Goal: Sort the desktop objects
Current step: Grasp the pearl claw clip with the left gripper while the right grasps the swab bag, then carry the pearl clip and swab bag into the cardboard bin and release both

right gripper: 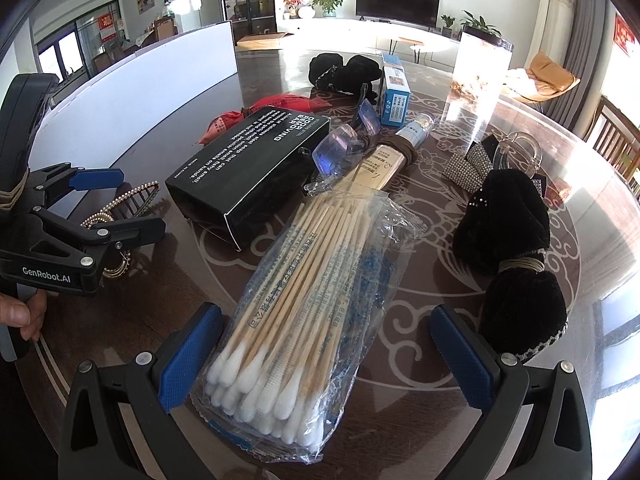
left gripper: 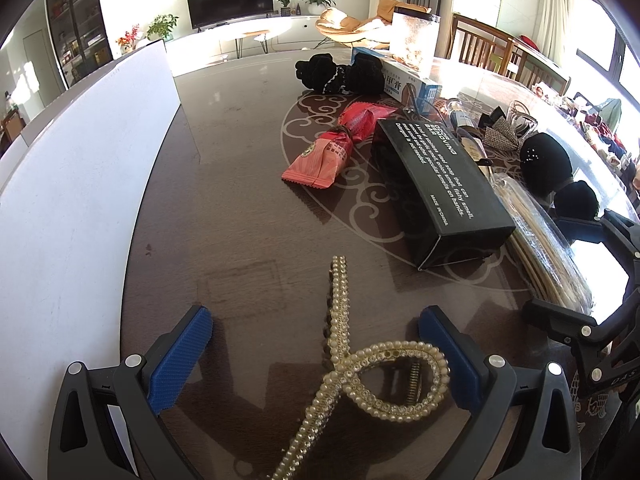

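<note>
A gold pearl hair clip (left gripper: 352,364) lies on the dark table between the blue pads of my left gripper (left gripper: 316,356), which is open around it. It also shows in the right wrist view (right gripper: 120,208), inside the left gripper (right gripper: 116,200). My right gripper (right gripper: 326,356) is open, its pads either side of a clear bag of cotton swabs (right gripper: 296,312) lying on the table. A black box (left gripper: 436,184) lies just beyond the clip and also shows in the right wrist view (right gripper: 256,168).
A white board (left gripper: 80,184) stands along the left. Red snack packets (left gripper: 340,140), black scrunchies (left gripper: 340,72), a blue-white box (left gripper: 412,84) and a clear jar (left gripper: 414,38) lie farther back. A black velvet hair bow (right gripper: 512,248), a rhinestone bow (right gripper: 468,164) and a bottle (right gripper: 416,128) lie to the right.
</note>
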### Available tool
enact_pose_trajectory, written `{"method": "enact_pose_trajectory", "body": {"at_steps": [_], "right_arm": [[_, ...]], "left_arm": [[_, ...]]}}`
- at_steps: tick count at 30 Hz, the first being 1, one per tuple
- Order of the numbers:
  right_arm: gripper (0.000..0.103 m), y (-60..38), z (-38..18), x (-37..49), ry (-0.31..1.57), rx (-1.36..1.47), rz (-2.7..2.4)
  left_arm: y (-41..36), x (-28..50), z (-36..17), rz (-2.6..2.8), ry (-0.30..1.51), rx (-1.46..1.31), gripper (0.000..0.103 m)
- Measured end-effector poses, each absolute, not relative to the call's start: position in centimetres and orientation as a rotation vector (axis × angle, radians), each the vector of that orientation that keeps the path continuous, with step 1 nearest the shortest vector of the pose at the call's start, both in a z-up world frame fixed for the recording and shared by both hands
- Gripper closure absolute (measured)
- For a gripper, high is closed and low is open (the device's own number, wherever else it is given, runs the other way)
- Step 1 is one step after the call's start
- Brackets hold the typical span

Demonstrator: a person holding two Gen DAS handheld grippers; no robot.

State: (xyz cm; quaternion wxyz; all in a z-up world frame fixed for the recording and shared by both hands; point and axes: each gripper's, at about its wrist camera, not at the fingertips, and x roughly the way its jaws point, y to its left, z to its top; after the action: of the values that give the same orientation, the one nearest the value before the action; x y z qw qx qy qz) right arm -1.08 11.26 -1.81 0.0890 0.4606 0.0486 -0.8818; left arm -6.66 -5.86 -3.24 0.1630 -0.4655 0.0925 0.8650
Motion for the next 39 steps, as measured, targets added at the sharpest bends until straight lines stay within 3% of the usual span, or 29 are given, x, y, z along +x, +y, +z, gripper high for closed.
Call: {"method": "enact_pose_trajectory", "body": {"at_steps": [3, 9, 10, 12, 14, 15, 17, 19, 25, 39], "right_arm": [[0.0, 11.9, -1.6, -1.2, 0.181, 1.419, -2.542], [0.0, 12.3, -0.8, -3.0, -0.01, 1.472, -2.498], [0.0, 11.9, -0.8, -3.3, -0.007, 1.467, -2.496], [0.009, 10.9, -1.1, -3.7, 0.073, 1.501, -2.506], [0.035, 10.3, -1.0, -3.7, 0.162, 1.494, -2.542], [0.041, 10.5, -0.9, -3.5, 0.157, 1.497, -2.545], [0.064, 11.1, -0.6, -3.1, 0.121, 1.499, -2.534], [0.068, 12.3, -0.4, -2.5, 0.022, 1.507, -2.51], [0.07, 15.7, 1.3, 0.5, -0.175, 1.428, -2.511], [0.07, 14.9, 3.3, 5.4, -0.154, 1.34, -2.511]], "left_arm": [[-5.7, -6.5, -3.2, 2.426, 0.285, -1.361, 0.0], [-5.7, -5.9, -3.2, 2.41, 0.295, -1.387, 0.0], [-5.8, -5.5, -3.0, 2.408, 0.301, -1.372, 0.004], [-5.8, -4.6, -2.4, 2.397, 0.302, -1.339, 0.041], [-6.1, -4.0, -2.1, 2.393, 0.284, -1.334, 0.054], [-6.5, -3.9, -1.9, 2.39, 0.228, -1.332, 0.059], [-7.2, -3.6, -1.7, 2.399, 0.152, -1.342, 0.059], [-7.4, -2.9, -1.2, 2.422, 0.13, -1.325, 0.06], [-7.0, 0.3, 0.8, 2.466, 0.095, -1.228, 0.06], [-9.9, 6.3, 7.1, 2.58, -0.088, -0.941, 0.06]]}}
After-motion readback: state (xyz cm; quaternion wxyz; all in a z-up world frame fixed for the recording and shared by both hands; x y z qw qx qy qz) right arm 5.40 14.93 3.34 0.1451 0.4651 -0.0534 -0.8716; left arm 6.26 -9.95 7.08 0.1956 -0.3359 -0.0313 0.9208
